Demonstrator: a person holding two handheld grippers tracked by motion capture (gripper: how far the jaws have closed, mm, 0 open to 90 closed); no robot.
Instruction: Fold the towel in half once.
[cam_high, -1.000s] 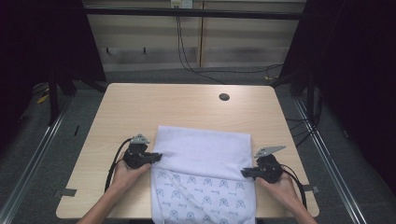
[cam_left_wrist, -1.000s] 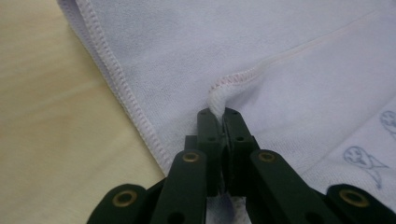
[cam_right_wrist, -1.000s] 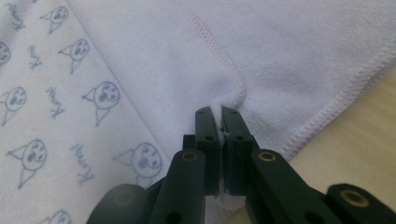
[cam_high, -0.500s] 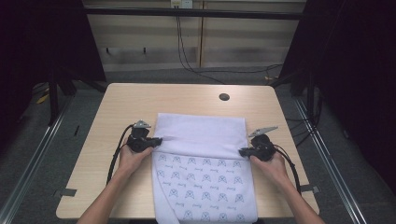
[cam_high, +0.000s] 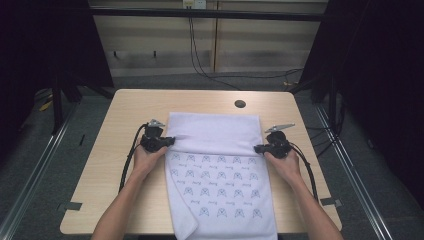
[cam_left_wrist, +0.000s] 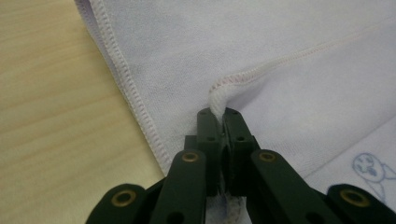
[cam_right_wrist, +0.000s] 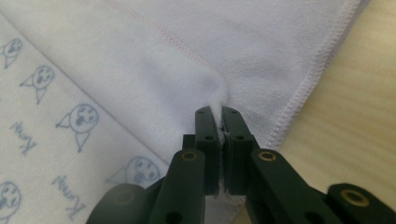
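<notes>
Two grippers pinch one towel (cam_high: 220, 175), one at each side edge. The towel lies on the wooden table (cam_high: 115, 130), its near end hanging past the table's near edge. Its far part shows a plain pale face folded over, while the nearer part shows a print of small blue cat-like faces with words.

The left gripper (cam_high: 167, 142) sits at the towel's left edge, held in the person's left hand (cam_high: 145, 157). In the left gripper view, the left gripper (cam_left_wrist: 218, 114) has its black jaws pressed together on a raised pinch of the towel (cam_left_wrist: 280, 60) at a stitched hem, with bare table (cam_left_wrist: 51, 107) to the left of the cloth.

The right gripper (cam_high: 260, 148) sits at the towel's right edge, in the person's right hand (cam_high: 285, 162). In the right gripper view, the right gripper (cam_right_wrist: 218, 114) also has its jaws closed tight on a small ridge of the towel (cam_right_wrist: 154, 70), with the printed faces at the left of that view and table (cam_right_wrist: 355, 116) at the right.

A small dark round hole (cam_high: 240, 104) sits in the table beyond the towel's far edge, well apart from both grippers. Black cables trail from each gripper back along the forearms
</notes>
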